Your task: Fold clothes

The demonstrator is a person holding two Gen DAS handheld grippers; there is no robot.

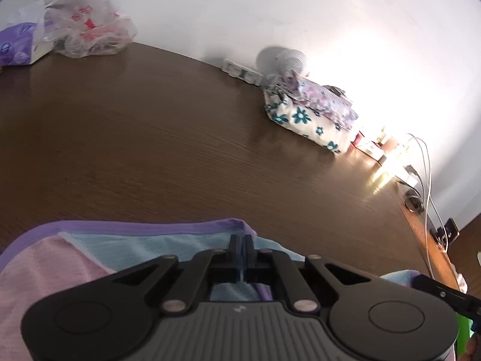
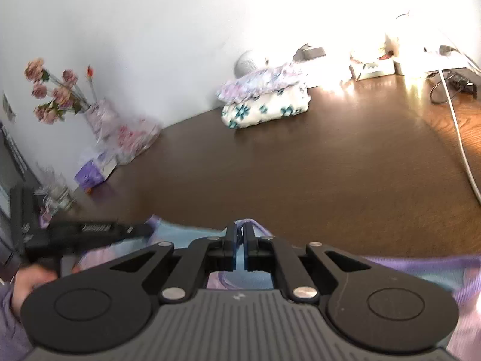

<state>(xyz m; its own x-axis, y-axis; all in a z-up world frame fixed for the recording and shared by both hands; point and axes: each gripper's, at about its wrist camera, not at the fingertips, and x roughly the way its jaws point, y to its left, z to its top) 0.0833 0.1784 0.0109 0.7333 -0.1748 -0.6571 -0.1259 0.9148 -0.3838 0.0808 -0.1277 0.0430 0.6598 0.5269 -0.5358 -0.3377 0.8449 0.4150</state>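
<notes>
Pastel mesh fabric, a garment (image 1: 99, 258) in pink and pale blue with a lilac border, lies at the near edge of the dark wooden table (image 1: 156, 138), and both tools are on it. The left gripper (image 1: 241, 242) has its jaws pinched tight on a fold of the blue cloth; the right gripper (image 2: 239, 234) is likewise clamped on the lilac hem. In the right wrist view the left gripper shows off to the left of the garment, held by a hand in a lilac sleeve.

Judging from this, the step in hand is the fold itself: two points of one edge are seized, ready to be carried over. The next move likely calls for lifting both grips together, keeping the hem taut between them, and laying it across the rest of the garment.

Beyond the garment, toward the wall, sits a stack of folded floral clothes (image 2: 264, 102). Left of that stack lie a plastic bag (image 1: 90, 27) with red print, too blurred to read, and a purple tissue box (image 1: 18, 43); no lettering is legible anywhere.
</notes>
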